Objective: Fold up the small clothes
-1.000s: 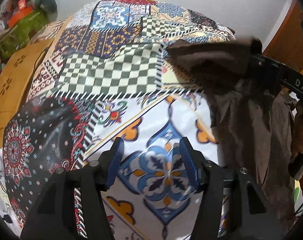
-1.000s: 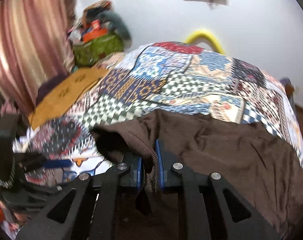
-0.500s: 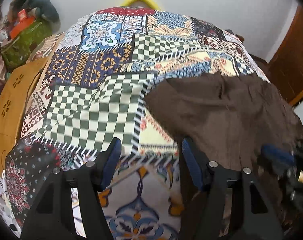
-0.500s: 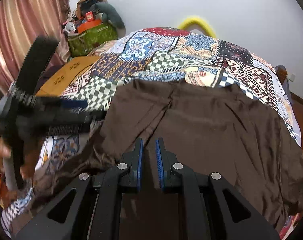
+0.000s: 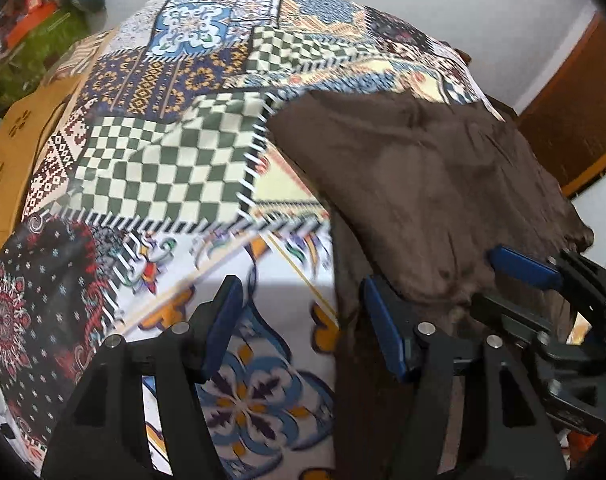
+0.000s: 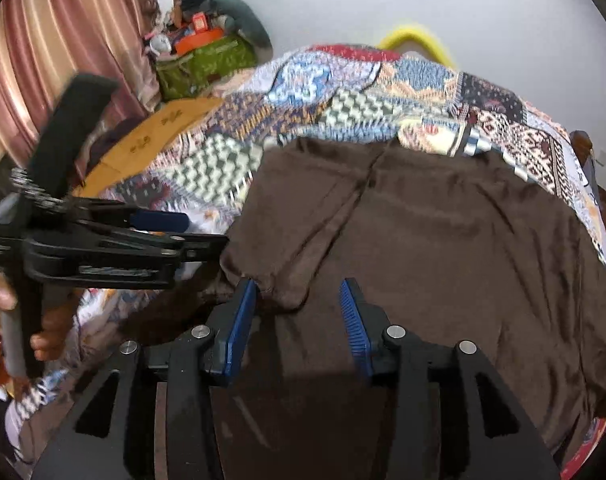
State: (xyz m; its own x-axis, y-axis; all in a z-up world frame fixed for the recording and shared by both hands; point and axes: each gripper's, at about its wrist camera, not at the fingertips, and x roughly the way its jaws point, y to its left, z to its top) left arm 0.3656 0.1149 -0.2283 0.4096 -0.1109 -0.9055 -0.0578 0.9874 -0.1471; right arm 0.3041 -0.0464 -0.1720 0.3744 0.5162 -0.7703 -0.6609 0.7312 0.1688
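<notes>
Lying spread over my patchwork bedspread (image 5: 159, 168) is the brown garment (image 6: 443, 240), its near edge folded over on itself. My right gripper (image 6: 299, 312) has just been opening; its jaws stand apart over that folded edge, and I cannot tell whether the left pad touches it. My left gripper (image 5: 299, 320) hangs open above the garment's left edge, gripping nothing.

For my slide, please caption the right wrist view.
Right gripper, fingers just opened, above brown garment on patchwork bedspread.
</notes>
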